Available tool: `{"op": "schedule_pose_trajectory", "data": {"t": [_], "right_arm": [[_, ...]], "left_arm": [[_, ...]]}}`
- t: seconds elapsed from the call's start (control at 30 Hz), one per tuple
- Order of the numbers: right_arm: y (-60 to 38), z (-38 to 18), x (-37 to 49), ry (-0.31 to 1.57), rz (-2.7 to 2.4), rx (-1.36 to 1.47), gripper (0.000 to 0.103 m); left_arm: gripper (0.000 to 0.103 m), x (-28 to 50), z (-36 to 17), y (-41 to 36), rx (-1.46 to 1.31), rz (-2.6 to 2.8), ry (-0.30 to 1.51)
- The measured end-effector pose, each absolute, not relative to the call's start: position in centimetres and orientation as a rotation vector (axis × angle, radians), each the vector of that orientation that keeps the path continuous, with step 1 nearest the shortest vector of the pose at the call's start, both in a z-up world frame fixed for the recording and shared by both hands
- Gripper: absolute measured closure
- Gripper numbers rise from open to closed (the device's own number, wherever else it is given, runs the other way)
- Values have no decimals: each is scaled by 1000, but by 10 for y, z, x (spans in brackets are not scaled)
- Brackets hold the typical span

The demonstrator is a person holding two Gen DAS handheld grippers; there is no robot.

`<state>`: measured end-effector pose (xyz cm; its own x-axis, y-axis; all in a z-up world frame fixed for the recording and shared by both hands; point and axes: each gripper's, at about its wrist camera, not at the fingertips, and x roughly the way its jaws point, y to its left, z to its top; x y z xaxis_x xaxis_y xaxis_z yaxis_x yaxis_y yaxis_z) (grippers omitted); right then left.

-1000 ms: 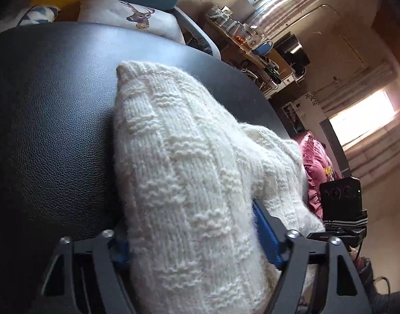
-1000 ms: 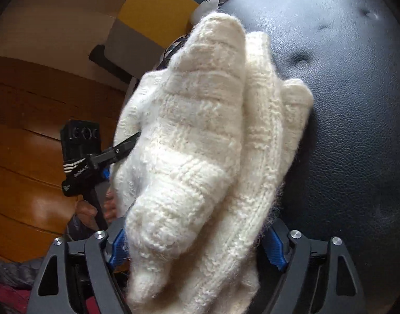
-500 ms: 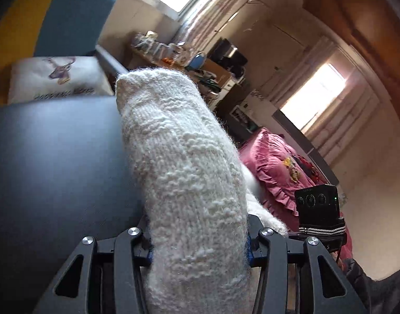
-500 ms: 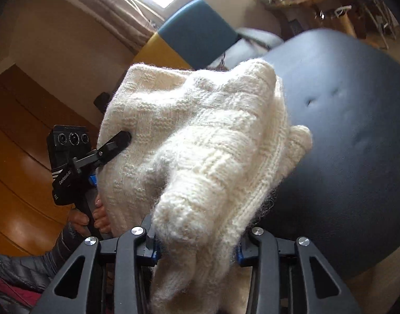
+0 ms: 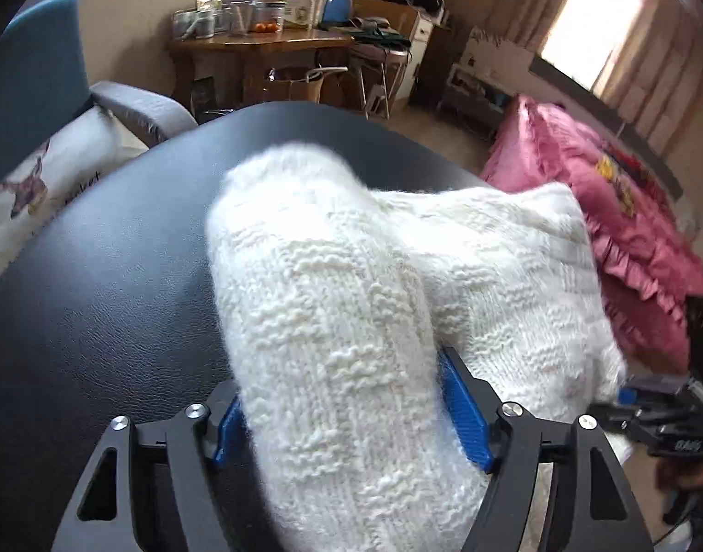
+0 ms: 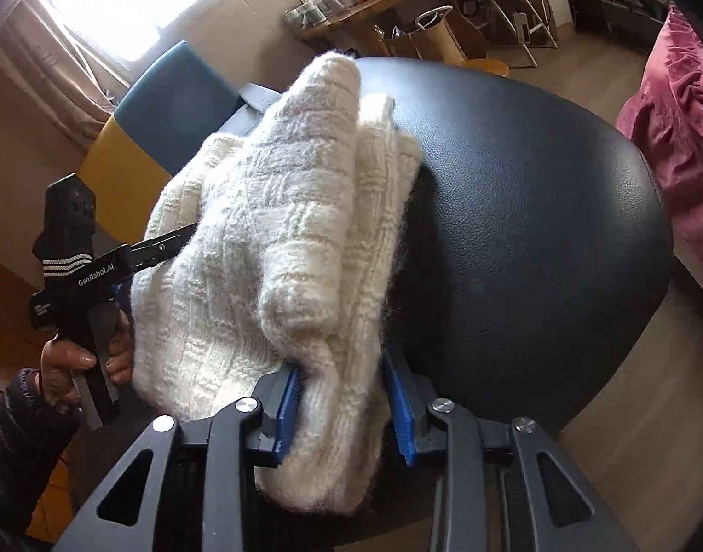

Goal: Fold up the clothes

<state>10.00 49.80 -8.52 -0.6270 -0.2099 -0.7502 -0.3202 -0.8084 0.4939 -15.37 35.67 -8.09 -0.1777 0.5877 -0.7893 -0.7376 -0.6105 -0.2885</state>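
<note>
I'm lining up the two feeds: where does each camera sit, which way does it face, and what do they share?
Left wrist: on the left hand-held gripper, looking down along its fingers at the white knit sweater between the opening jaws, over the black seat; no body part clearly shows.
Right wrist: on the right hand-held gripper, jaws closing on the sweater; the person's left hand and sleeve show.
Shared: sweater, seat, wooden table, pink bedding.

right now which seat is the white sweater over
The black leather seat; the white knit sweater is bunched over it. The blue and yellow chair stands behind it.
</note>
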Motion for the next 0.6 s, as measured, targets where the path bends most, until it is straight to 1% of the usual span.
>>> {"op": "schedule_pose_trajectory", "data": {"t": [0.03, 0.1, 0.2, 0.3, 0.37, 0.47, 0.53, 0.6], "right_arm": [[497, -82, 100, 925, 2624, -1319, 67], [489, -68, 104, 810, 2674, -1313, 67], [479, -33, 110, 620, 2765, -1192, 67], [464, -3, 101, 411, 2875, -1120, 67], [448, 11, 89, 282, 2929, -1120, 67], [431, 7, 70, 164, 2916, -1231, 67], [432, -16, 66, 149, 2823, -1340, 67], [433, -40, 69, 162, 2741, -1429, 70]], "left_arm": [[23, -157, -80, 352, -1187, 1897, 170], [23, -159, -71, 345, -1162, 1920, 158], [24, -154, -50, 332, -1078, 1995, 134], [15, -152, -29, 321, -1010, 2036, 84], [15, -147, -22, 317, -959, 2046, 71], [15, -128, -14, 322, -920, 2007, 77], [15, -114, -16, 334, -916, 1968, 120], [16, -105, -27, 349, -964, 1939, 181]]}}
